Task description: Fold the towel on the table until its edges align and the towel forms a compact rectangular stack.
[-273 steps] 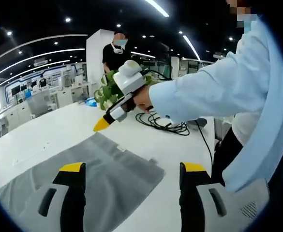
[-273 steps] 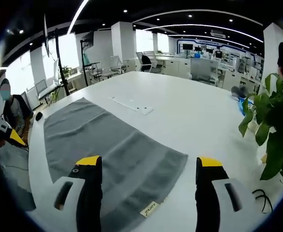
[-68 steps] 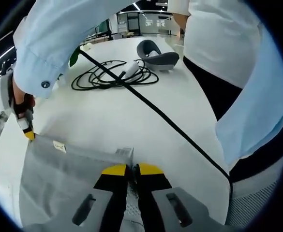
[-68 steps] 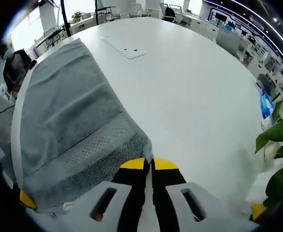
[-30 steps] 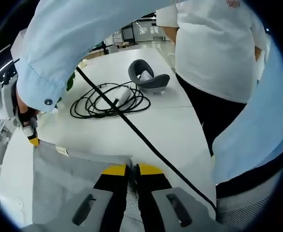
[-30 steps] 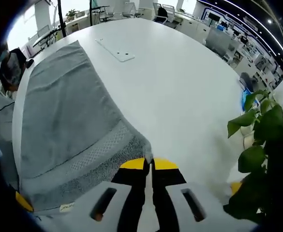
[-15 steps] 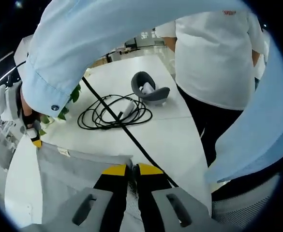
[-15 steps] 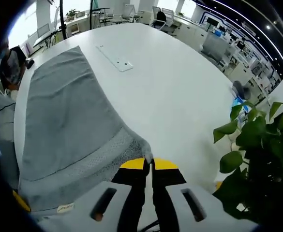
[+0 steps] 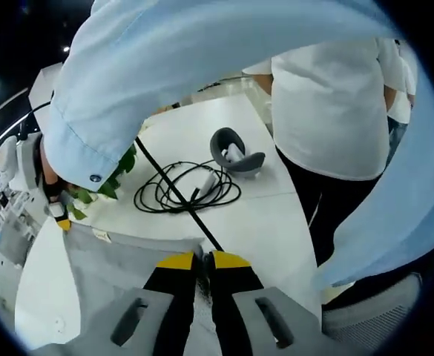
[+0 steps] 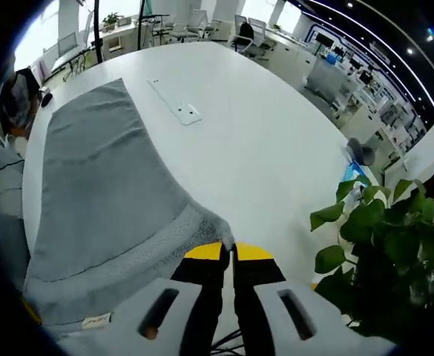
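Two corners of the grey towel point(image 10: 105, 200) are pinched. Left hand-held gripper point(image 9: 196, 259) has its jaws pressed together on one corner, right hand-held gripper point(image 10: 228, 251) on the neighbouring corner; that short edge is raised off the white bench point(image 10: 261, 133), the rest lies flat on it. Left gripper view: right hand-held gripper at far left, coiled black cable point(image 9: 187, 194) and grey headset point(image 9: 237, 150) beyond the towel. Potted plant point(image 10: 380, 245) to the right in right gripper view.

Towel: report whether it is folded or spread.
Spread, unfolded: the towel lies in one layer along the table, near corners pinched by both grippers.
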### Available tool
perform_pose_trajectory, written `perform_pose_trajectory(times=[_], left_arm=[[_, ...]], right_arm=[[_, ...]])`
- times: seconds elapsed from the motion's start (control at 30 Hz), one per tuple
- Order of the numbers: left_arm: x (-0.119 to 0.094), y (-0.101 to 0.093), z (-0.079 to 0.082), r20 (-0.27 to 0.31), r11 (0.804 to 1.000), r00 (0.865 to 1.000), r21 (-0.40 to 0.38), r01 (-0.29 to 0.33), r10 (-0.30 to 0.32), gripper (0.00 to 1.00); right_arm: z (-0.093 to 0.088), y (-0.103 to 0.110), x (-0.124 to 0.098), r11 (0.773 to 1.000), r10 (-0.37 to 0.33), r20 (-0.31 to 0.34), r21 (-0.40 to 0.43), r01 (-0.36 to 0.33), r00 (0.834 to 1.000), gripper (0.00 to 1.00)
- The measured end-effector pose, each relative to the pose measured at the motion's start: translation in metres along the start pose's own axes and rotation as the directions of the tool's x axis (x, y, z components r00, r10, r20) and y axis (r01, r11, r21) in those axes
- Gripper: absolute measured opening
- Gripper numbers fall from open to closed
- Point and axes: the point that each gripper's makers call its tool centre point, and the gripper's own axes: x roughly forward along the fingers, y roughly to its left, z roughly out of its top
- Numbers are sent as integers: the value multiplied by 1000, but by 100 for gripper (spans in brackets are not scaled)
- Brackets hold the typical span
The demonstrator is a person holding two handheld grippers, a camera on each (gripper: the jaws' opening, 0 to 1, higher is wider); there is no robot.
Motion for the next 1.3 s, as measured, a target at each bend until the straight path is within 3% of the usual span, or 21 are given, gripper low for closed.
perform_pose_trajectory(times=[0.43,0.83,0.9,0.97,1.1,1.3], left_arm=[[-24,7,21,51,999,998,-3,-43,43,7],[-28,3,44,105,999,994,8,-44,43,7],[-32,3,46,109,999,993,6,-45,44,7],[-37,4,47,112,999,993,11,-49,48,7],[-47,8,52,119,998,991,14,-60,58,7],[-66,15,54,128,996,988,15,-84,81,7]], right_arm=[[21,-4,-29,999,-36,20,-20,36,999,1],[15,-4,-62,997,-76,13,-27,76,997,1],[18,-12,-63,996,-80,13,-24,80,997,1],[17,-5,-69,996,-84,14,-24,84,996,1],[28,-15,-67,996,-88,18,-29,88,996,1],[43,-5,-76,995,-89,29,-43,91,996,1]])
